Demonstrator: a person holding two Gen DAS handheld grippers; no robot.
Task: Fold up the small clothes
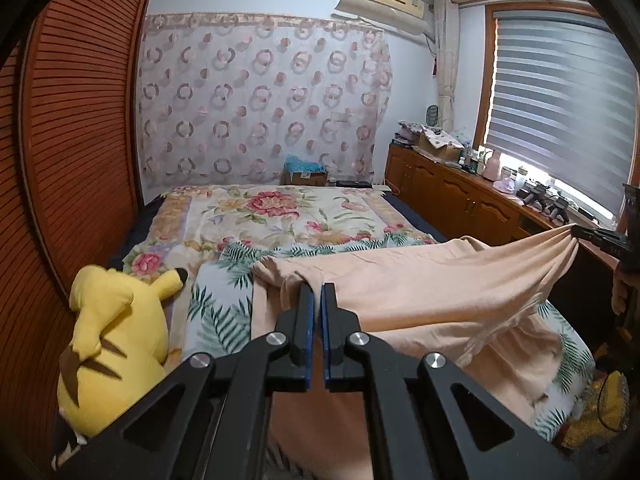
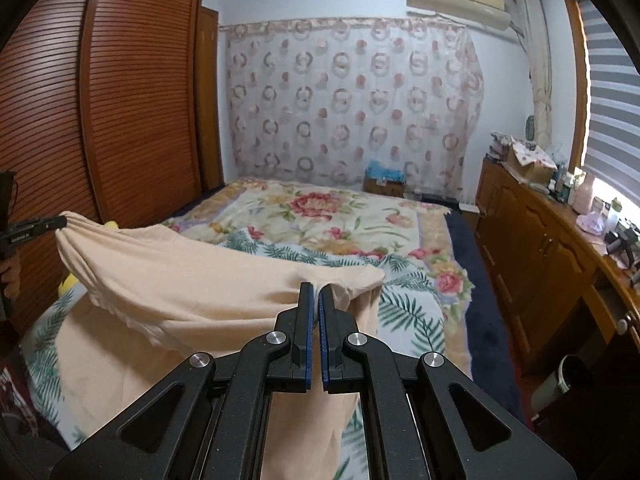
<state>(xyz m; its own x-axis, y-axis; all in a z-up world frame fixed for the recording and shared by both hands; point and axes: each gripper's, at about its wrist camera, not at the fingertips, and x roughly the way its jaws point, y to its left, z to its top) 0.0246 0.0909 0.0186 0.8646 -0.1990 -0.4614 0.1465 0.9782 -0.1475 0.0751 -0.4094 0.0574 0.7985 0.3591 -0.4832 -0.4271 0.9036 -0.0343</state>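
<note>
Two black grippers with blue finger pads hold up one peach-coloured garment above a bed. Seen from the left wrist camera, the left gripper has its jaws clenched on a bunched corner of the fabric at the garment's upper edge. Far to the right in that view, the right gripper pinches the opposite corner, and the cloth stretches between the two like a shallow hammock. Below the taut edge, the rest of the garment hangs down and drapes onto the bed.

From the right wrist camera, the right gripper's jaws are likewise clamped tight on a gathered corner, with fabric squeezed between the pads. At the left edge of that view, the left gripper's tip grips the far corner, with part of a hand visible just below it.

Under the garment lies a palm-leaf blanket, spread over a floral bedspread with large pink flowers. A yellow plush toy sits on the left side of the bed, beside a louvred wooden wardrobe. On the right side of the bed runs a wooden cabinet cluttered with bottles and boxes, under a window with striped blinds. A circle-patterned curtain covers the far wall, with an air conditioner mounted above.
</note>
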